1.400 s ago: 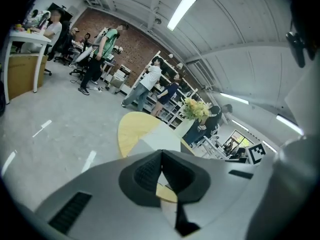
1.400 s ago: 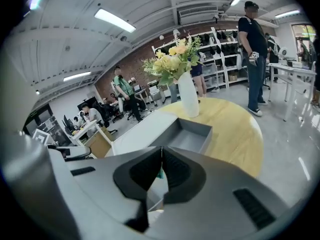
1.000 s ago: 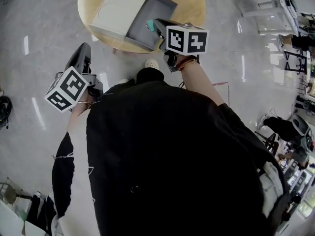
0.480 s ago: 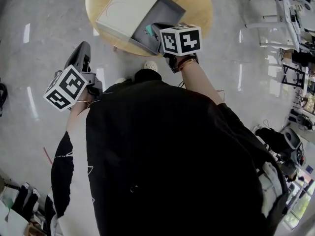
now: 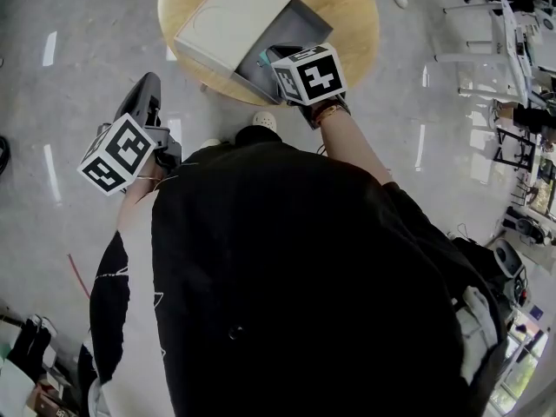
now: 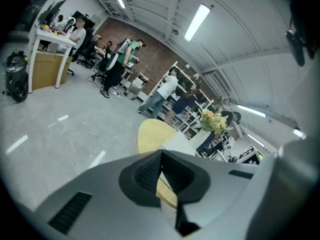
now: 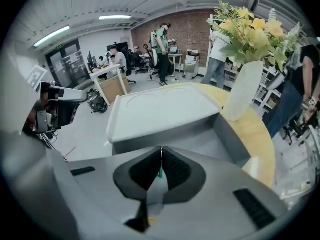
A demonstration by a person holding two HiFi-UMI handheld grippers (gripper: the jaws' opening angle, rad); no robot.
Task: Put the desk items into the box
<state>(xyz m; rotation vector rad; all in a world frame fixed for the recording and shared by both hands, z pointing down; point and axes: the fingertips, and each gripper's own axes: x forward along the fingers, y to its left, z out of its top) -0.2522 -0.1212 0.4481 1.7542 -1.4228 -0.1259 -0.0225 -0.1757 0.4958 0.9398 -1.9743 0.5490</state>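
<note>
A grey box [image 5: 306, 17] with its white lid [image 5: 230, 16] lying half across it stands on the round wooden table [image 5: 352, 11]. My right gripper [image 5: 271, 56] hangs over the box's near edge, shut on a thin teal item [image 5: 263, 56]. In the right gripper view the pads meet [image 7: 161, 150] with a teal sliver [image 7: 160, 173] between them, the open box [image 7: 227, 136] and the lid [image 7: 160, 109] just ahead. My left gripper [image 5: 149, 83] is off the table over the floor, shut [image 6: 161, 151] and holding nothing.
A white vase of yellow flowers [image 7: 242, 91] stands on the table behind the box. The table's rim [image 6: 150, 134] shows ahead of the left gripper. Desks, shelves and several people fill the far room; grey floor surrounds the table.
The right gripper has drifted a little left and inward over the box's open part. The left gripper has stayed in place.
</note>
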